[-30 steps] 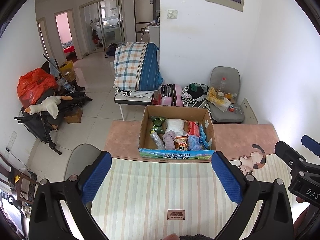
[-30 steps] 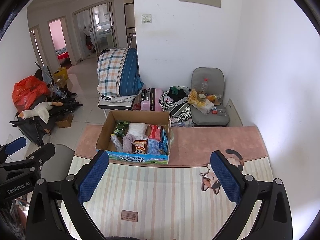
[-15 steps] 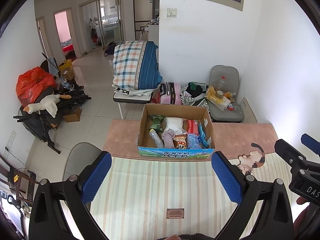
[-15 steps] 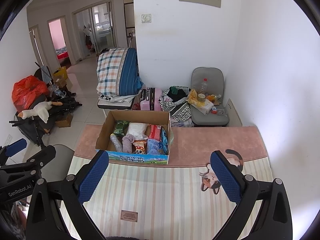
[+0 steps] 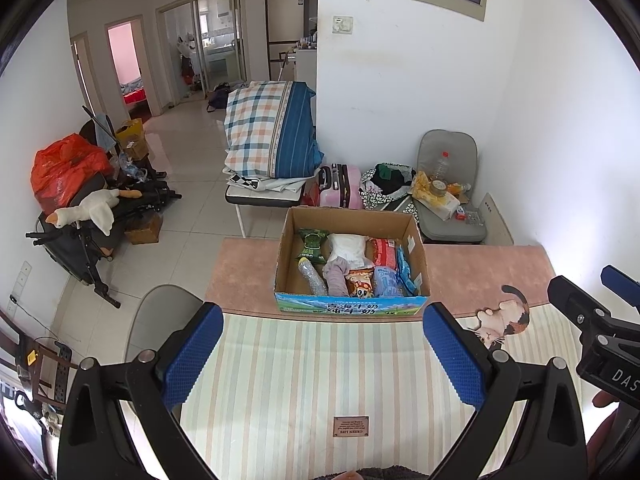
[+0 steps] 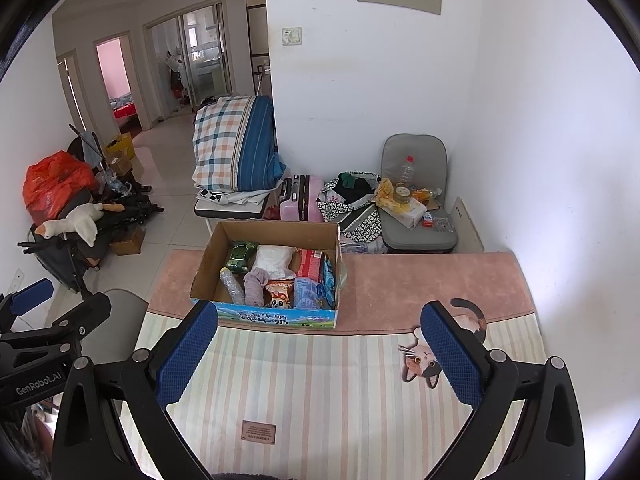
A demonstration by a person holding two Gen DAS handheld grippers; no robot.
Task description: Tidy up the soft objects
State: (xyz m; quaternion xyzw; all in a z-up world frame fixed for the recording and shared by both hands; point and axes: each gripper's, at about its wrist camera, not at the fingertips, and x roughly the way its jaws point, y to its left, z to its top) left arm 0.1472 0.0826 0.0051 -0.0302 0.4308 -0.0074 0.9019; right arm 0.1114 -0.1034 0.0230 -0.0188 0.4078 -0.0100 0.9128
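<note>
Both grippers hang side by side above the near end of the table, jaws spread wide with nothing between the blue ribbed pads. The left gripper (image 5: 320,354) and the right gripper (image 6: 320,354) both look toward twelve o'clock, where the cardboard box (image 5: 352,258) sits. Held back and high like that, each camera takes in the whole box at once, which I'd judge suits choosing among its contents.

The soft things are all inside the box, packed close along its floor: a white padded bundle (image 5: 349,247) at the far middle, a limp greyish-mauve cloth (image 5: 337,276) just in front of it, a green crinkly packet (image 5: 312,243) at ten o'clock, a clear ribbed plastic bottle (image 5: 314,278) at the near left, a cartoon-printed snack bag (image 5: 360,282), a pale blue pouch (image 5: 385,280) and a red packet (image 5: 382,251) toward the right wall. The box has stiff brown walls and a printed blue front panel.

It rests on a pink fuzzy strip; nearer is a striped mat (image 6: 320,380) in pastel bands with a cat picture (image 6: 424,360) at three o'clock.

Everything boxed fits either a finished gathering or a stock waiting to be sorted out; I can't tell which.
</note>
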